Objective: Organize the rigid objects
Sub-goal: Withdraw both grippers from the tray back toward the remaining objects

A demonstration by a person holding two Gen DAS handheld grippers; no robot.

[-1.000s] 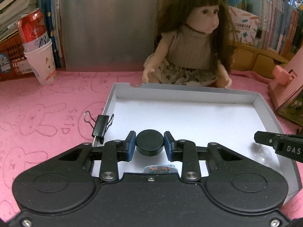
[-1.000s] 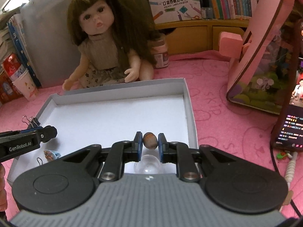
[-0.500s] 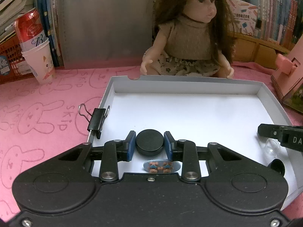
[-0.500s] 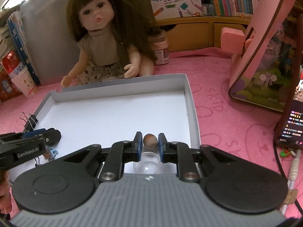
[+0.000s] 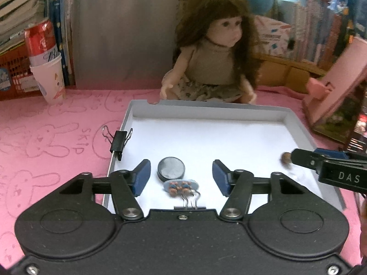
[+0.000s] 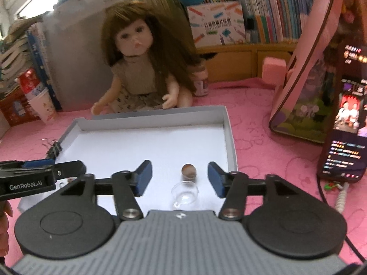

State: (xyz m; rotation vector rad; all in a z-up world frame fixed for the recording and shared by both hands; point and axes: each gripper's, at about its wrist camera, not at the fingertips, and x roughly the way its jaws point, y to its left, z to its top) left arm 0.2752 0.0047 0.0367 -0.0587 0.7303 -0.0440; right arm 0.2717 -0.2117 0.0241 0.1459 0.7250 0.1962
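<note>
Pink desk [image 5: 45, 137], white tray [image 5: 229, 111]: both hand-held grippers' jaws have just been opening, left hand-held gripper [image 5: 181, 175] straddling the freed black disc [image 5: 171, 168], right hand-held gripper [image 6: 179, 175] the brown ball [image 6: 189, 170].

I'm working over a pink mat [image 5: 45, 137] printed with faint rabbit outlines. Behind it, a grey panel [image 5: 123, 34] stands upright against stacks of books. To my right, a wooden shelf [image 6: 247, 57] holds a row of colourful book spines [image 6: 270, 6]. Pale daylight comes in at the upper left corner [image 6: 25, 2].
</note>
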